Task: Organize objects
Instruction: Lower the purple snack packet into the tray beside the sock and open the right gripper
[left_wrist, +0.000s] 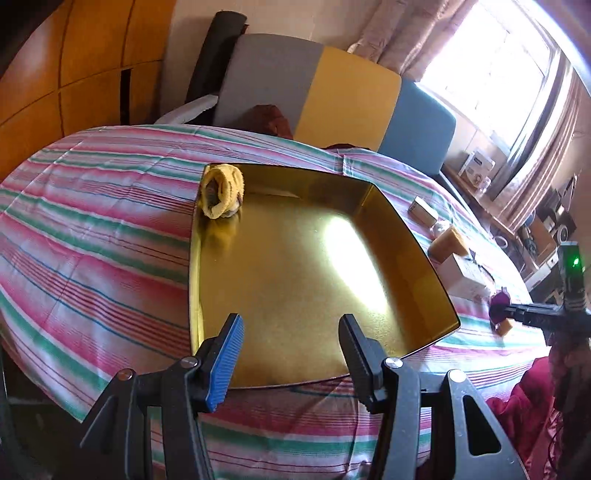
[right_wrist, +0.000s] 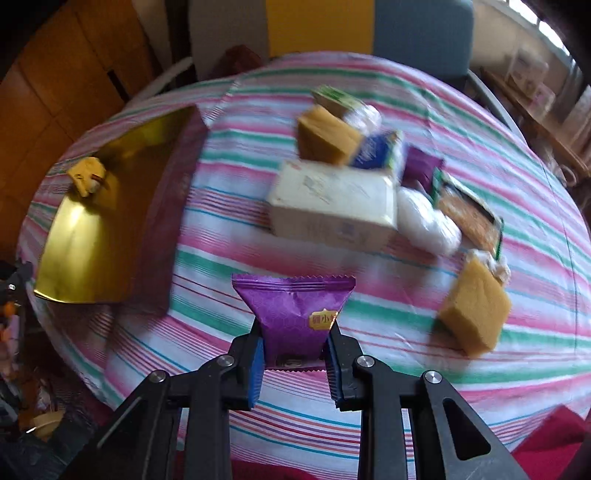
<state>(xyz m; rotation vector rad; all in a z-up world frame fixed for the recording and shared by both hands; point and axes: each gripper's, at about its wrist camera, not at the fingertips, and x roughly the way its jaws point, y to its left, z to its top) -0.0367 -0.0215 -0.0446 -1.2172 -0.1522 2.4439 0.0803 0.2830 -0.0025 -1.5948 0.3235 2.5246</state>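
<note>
Right gripper (right_wrist: 295, 334) clamps the purple packet (right_wrist: 293, 314) by its lower body above the table (right_wrist: 221, 206), a light, crinkly, likely slippery pouch best pinched mid-body; left gripper (left_wrist: 291, 332) hangs open over the gold tray (left_wrist: 391, 236).

A tablecloth (left_wrist: 92, 206) striped in pink, green, white and thin blue is seen beneath both tools, and ahead of the left gripper (left_wrist: 291, 354), whose pads (left_wrist: 225, 362) are blue on black, a shiny gold tray (left_wrist: 288, 266) is shown with a yellow rolled cloth (left_wrist: 221, 195) at its far-left corner. Between the right gripper (right_wrist: 295, 343) fingers a purple packet (right_wrist: 291, 314) with a small gold label is seen. Ahead and to the right, ochre-yellow sponges (right_wrist: 476, 314), a cream box (right_wrist: 332, 206) and white bundles (right_wrist: 428, 221) are shown.
</note>
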